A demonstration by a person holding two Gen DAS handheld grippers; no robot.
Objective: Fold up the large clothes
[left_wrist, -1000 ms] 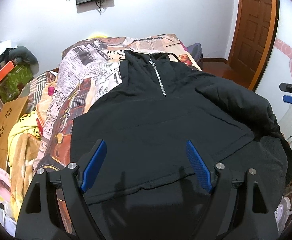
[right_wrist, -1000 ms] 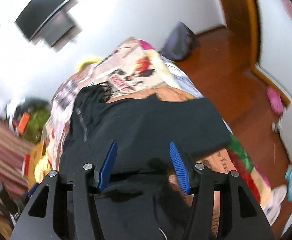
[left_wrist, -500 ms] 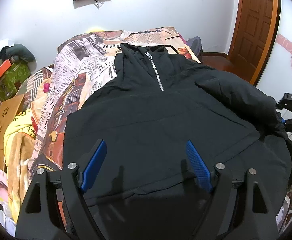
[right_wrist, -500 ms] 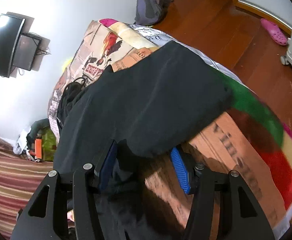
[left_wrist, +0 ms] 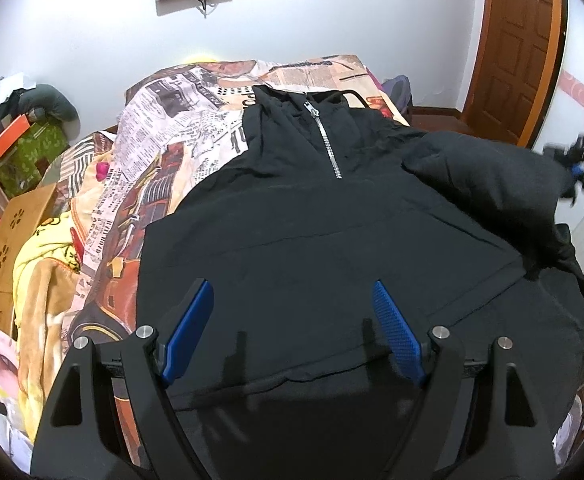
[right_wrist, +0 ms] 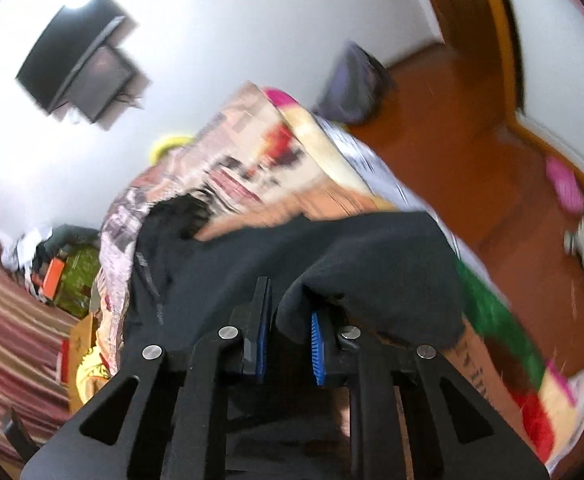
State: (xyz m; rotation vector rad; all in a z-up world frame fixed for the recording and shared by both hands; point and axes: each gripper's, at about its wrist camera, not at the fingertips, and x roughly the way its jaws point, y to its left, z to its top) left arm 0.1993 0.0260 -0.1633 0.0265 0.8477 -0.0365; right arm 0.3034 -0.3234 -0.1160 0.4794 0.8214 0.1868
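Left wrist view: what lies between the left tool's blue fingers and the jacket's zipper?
Only the black jacket front lies between the open left tool and the zipper.

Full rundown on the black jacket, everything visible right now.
The black jacket is a matte woven pullover with a short silver half zip at its collar. It lies front up, collar toward the far wall, on the newspaper-print blanket. One sleeve is folded over its body. The right gripper has its jaws shut on that sleeve's cuff end. The left gripper hovers open above the hem, not touching.
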